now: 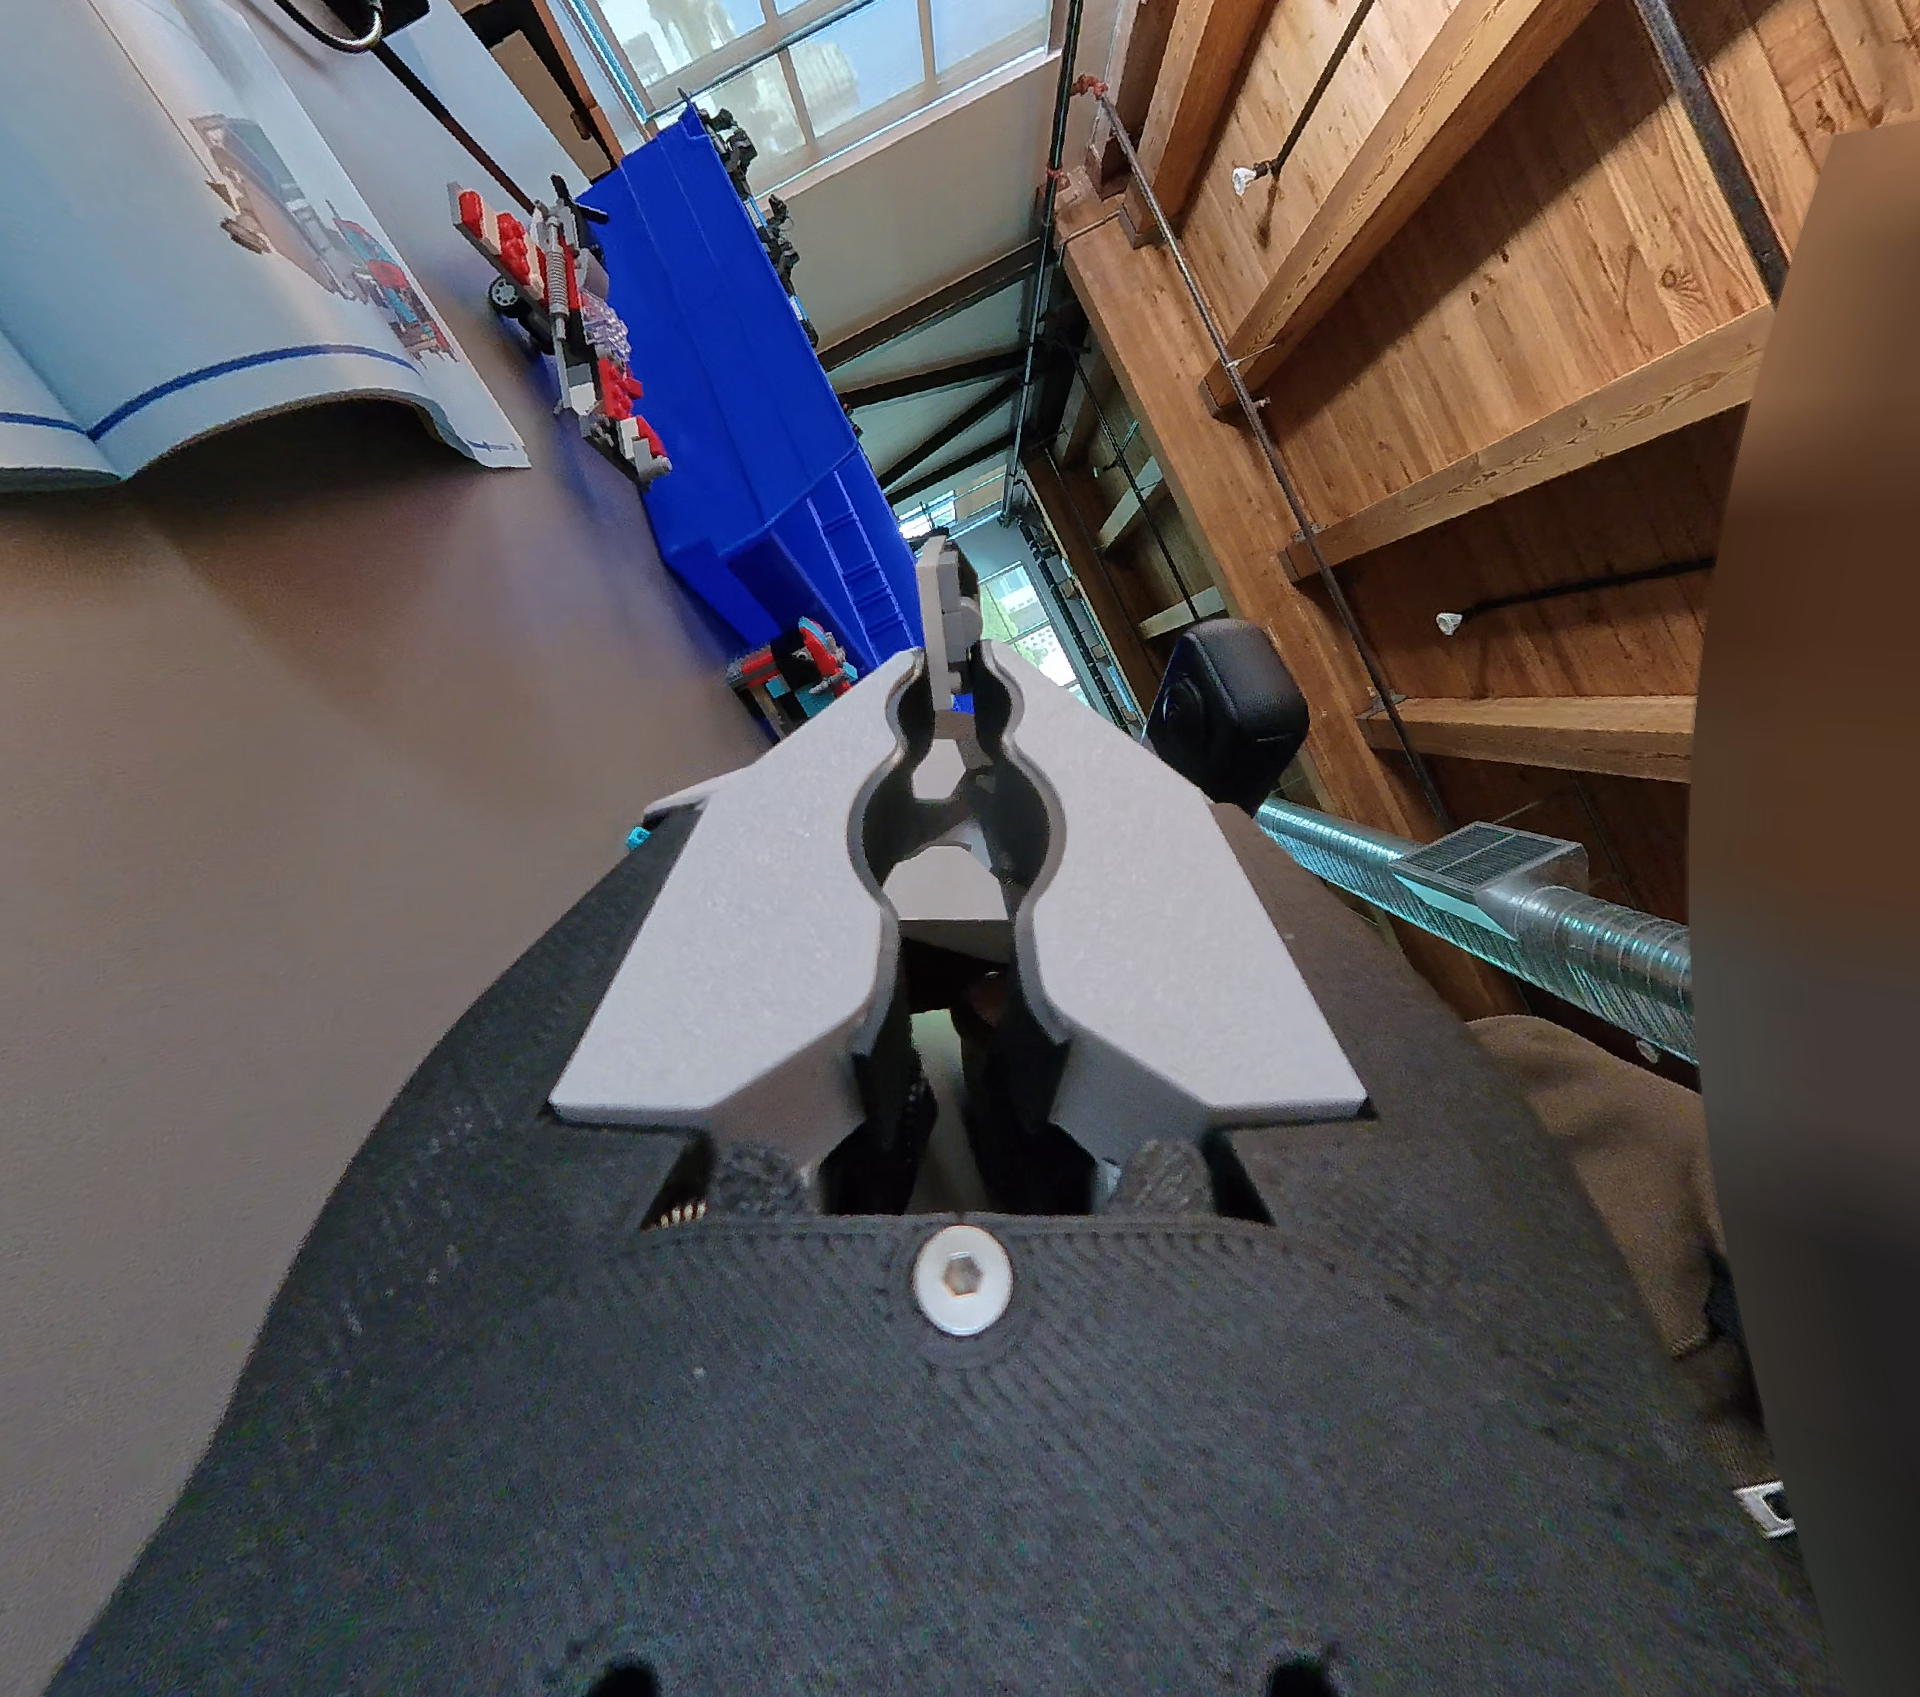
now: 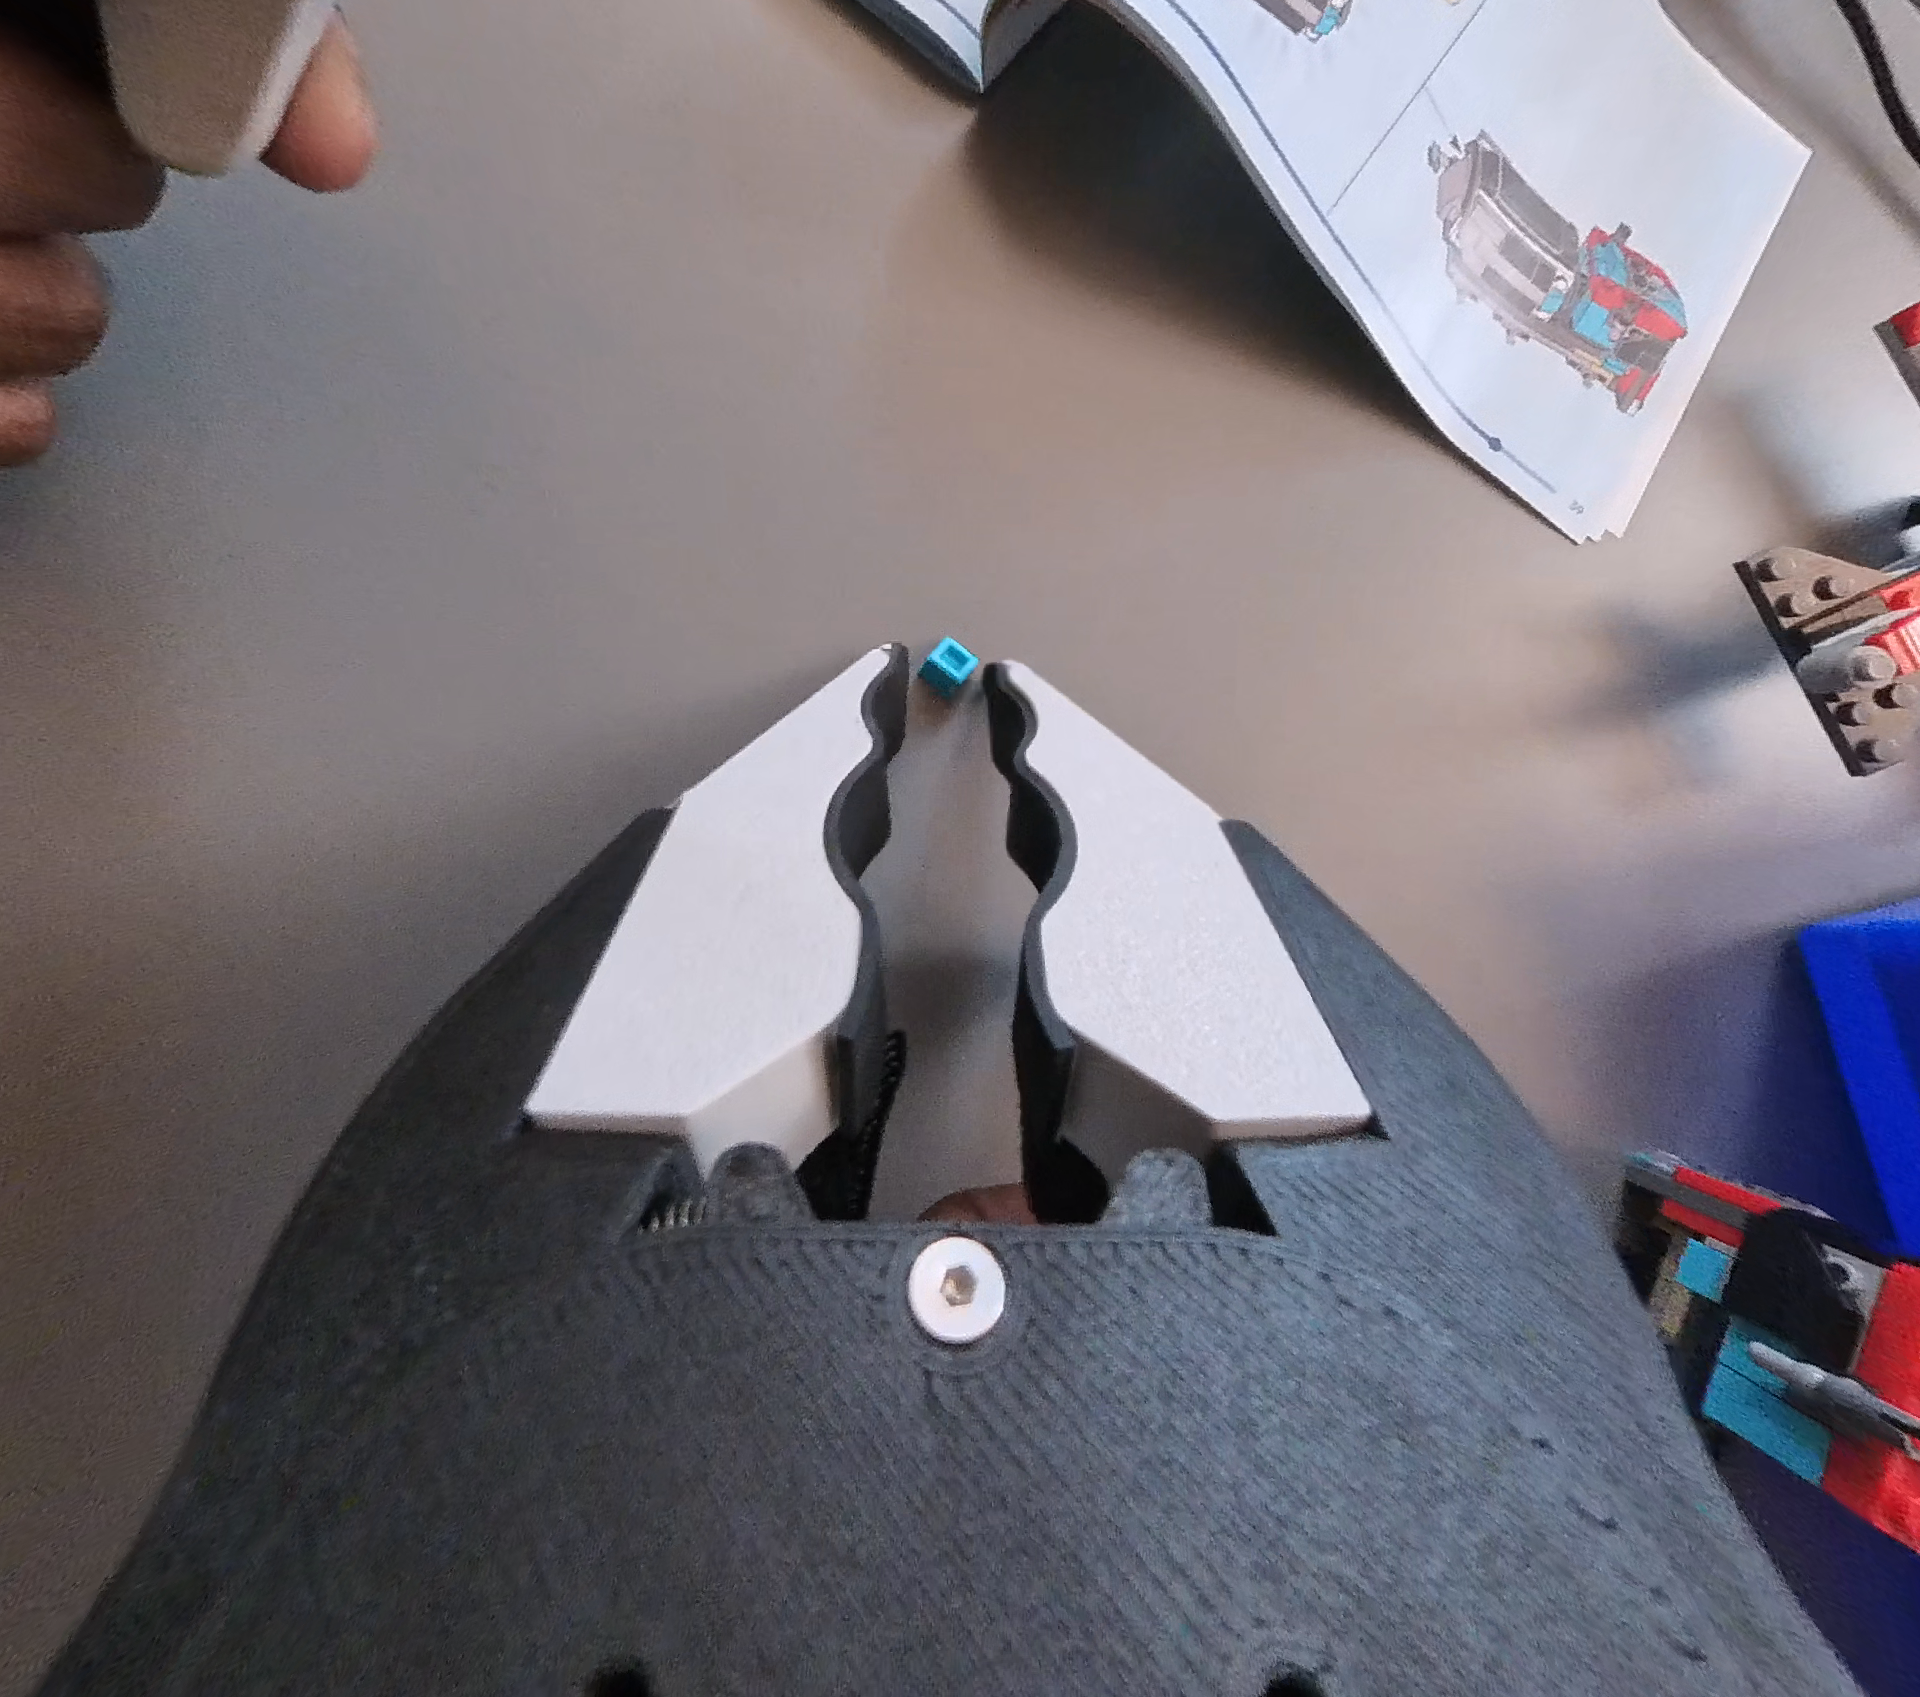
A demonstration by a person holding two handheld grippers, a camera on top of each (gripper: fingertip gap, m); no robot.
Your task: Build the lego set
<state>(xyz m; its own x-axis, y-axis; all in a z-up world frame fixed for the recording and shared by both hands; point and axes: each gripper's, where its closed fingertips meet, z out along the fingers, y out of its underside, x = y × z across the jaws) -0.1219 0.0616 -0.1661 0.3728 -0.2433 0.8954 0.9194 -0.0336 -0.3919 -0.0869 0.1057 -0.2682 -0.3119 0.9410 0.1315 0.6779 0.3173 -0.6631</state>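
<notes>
Blue brick (image 2: 948, 667) lies on the tabletop (image 2: 623, 452) between the right hand-held gripper's (image 2: 940, 676) parted fingertips, unpinched. Left hand-held gripper (image 1: 948, 691) clamps a grey piece (image 1: 943, 619) aloft.

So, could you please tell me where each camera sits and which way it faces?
Left wrist view: sits on the left gripper, rolled sideways, facing along the table toward a blue bin, window and wooden ceiling; its fingers pinch a grey brick piece.
Right wrist view: sits on the right gripper, looking down at the table; a teal brick lies between its open fingertips; a hand shows at left.
Shared: the table, booklet, blue bin and brick models.
</notes>
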